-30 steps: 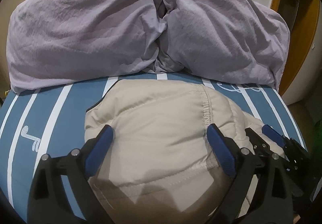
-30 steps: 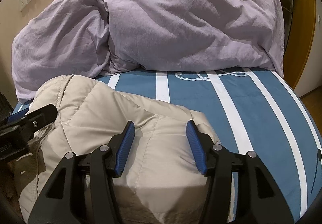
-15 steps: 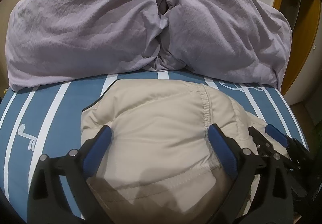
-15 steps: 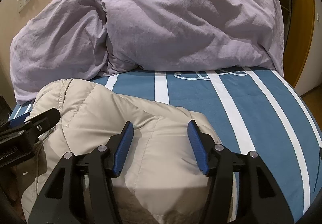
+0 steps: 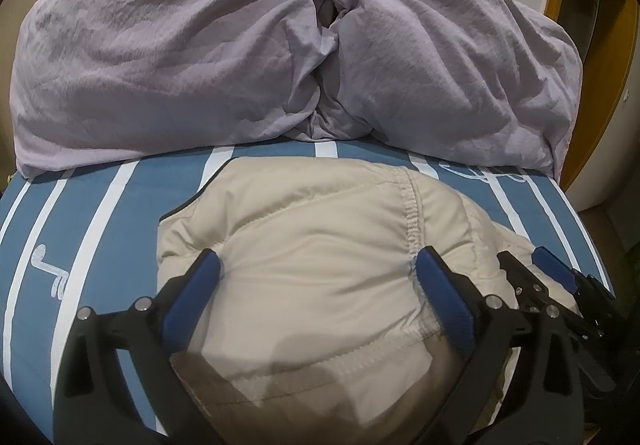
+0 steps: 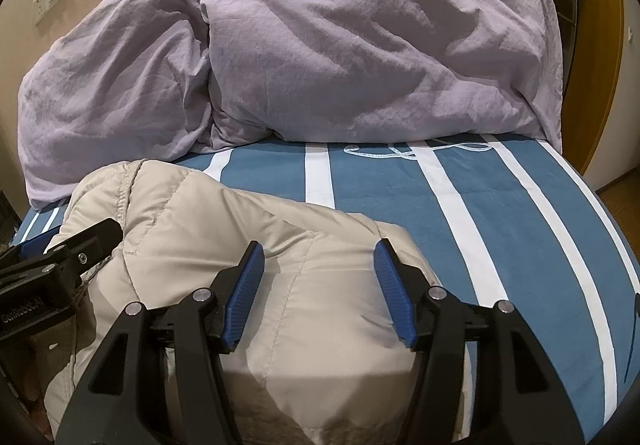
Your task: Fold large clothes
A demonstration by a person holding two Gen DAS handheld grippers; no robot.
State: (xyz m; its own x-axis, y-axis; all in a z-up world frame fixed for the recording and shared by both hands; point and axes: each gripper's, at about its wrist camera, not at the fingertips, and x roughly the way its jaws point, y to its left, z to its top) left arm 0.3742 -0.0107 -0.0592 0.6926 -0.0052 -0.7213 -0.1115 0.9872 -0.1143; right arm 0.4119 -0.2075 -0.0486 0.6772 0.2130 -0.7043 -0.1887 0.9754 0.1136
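The beige jacket's (image 5: 320,269) near edge runs under the grippers and off the bottom edge. The lilac duvet (image 6: 360,45) hides the bed's (image 6: 500,213) far end. The wall switches (image 6: 50,1) are too small to read.

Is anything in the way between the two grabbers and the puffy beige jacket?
Nothing visible is. The beige jacket lies right under the left gripper and the right gripper, both with jaws apart. The purple duvet sits farther back on the striped bed.

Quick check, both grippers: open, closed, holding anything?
Left gripper: jaws wide open over the beige padded jacket, not clamping it.
Right gripper: jaws open over the same jacket, nothing pinched.
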